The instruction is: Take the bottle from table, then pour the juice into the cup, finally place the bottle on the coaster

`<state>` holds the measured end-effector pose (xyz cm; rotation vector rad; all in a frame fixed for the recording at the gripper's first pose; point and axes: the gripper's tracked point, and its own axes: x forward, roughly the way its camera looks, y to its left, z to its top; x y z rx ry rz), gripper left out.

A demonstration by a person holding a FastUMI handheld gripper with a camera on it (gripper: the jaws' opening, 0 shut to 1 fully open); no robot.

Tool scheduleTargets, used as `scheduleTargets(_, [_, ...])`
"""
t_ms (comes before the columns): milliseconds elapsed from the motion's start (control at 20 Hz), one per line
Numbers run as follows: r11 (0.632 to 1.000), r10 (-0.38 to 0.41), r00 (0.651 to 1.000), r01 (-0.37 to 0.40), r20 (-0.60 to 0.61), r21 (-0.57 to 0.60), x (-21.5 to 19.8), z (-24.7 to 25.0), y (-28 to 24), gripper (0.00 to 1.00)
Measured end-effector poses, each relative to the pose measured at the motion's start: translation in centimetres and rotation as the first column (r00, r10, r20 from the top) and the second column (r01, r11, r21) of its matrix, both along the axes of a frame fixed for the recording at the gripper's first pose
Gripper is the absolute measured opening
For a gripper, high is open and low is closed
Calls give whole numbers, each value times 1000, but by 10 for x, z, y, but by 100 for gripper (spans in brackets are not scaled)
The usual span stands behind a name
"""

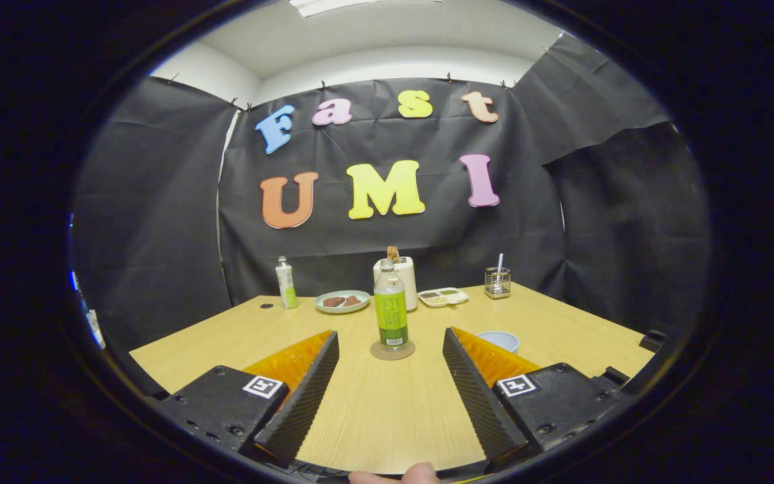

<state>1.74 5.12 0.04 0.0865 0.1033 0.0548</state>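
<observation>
Bottle (391, 304) upright, green-labelled, on coaster (392, 350)

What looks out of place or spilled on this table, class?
Nothing stands out. The bottle stands upright on its coaster, just ahead of the open tongs. No spill shows on the table. The cup sits upright beside it.

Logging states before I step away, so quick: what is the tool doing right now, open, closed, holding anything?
Tool: open and holding nothing; the bottle stands on its coaster just ahead of the fingers, untouched.
</observation>
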Motion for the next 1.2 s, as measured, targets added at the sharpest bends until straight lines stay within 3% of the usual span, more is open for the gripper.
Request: scheduleTargets(1200, [999, 28, 997, -25, 75, -43, -11, 25, 23, 100])
